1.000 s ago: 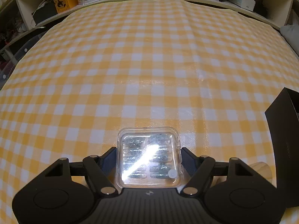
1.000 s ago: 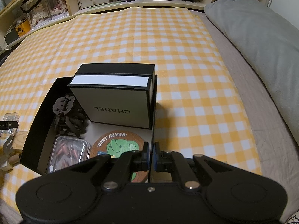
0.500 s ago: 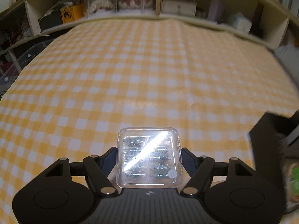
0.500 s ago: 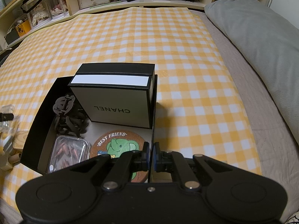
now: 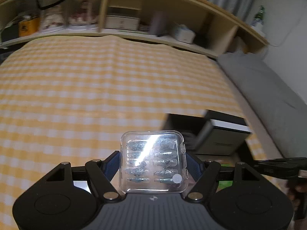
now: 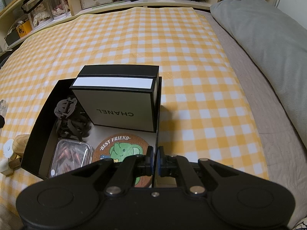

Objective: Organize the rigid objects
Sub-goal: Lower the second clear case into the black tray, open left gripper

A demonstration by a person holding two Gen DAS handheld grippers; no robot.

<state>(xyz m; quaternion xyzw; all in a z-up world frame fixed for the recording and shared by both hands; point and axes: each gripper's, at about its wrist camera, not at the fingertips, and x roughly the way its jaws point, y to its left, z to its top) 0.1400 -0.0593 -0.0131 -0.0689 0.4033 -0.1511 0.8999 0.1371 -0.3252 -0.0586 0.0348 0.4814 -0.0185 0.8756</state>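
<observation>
Fingers [image 5: 189, 165] of left gripper [image 5: 152, 164] clamp clear case [image 5: 152, 161] w/ blue bits.

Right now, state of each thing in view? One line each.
left gripper: shut on clear plastic case
clear plastic case: lid closed, held clear of the cloth
right gripper: shut, clamped on the black storage box wall
black storage box: open, partly filled
Chanel box: closed, inside the storage box
elephant coaster: flat on the box floor
case of reddish pieces: closed, lying in the box
black hair clips: piled in the box
</observation>
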